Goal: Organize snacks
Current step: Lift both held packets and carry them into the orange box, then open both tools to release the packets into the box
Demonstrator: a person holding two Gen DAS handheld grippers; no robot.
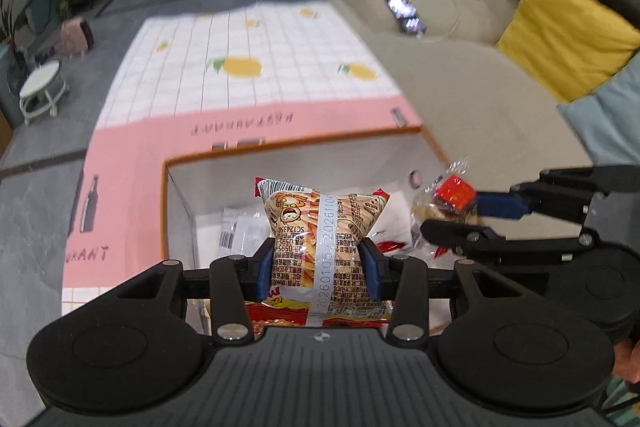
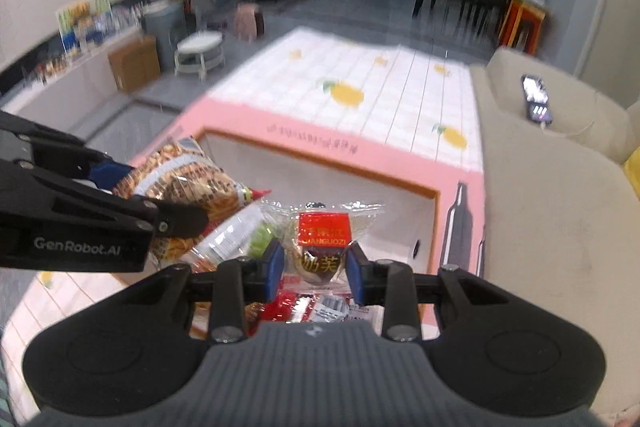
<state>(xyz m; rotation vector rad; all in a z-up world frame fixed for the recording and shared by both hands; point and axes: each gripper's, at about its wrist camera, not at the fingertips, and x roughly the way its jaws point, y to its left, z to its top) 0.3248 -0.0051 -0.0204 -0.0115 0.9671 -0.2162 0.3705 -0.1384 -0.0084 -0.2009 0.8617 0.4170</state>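
Two claws each clamp a snack above the box just ahead, likely for dropping in: left gripper squeezes the puffy chip bag, right gripper pinches the clear-wrapped pastry.

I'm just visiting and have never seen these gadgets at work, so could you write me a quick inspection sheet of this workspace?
Surface: table under a white grid cloth with yellow fruit prints and a pink border.
Job's things: open box with an orange rim, a few packets already inside; chip bag; clear-wrapped snack with a red label.
Clutter: nothing seen on the cloth beyond the box.
Grippers: left gripper shut on the chip bag; right gripper shut on the clear-wrapped snack; both held over the box.
Cables: a thin one at the phone, blurred.
Surroundings: beige sofa, yellow cushion, white stool, plants, dark dining table.
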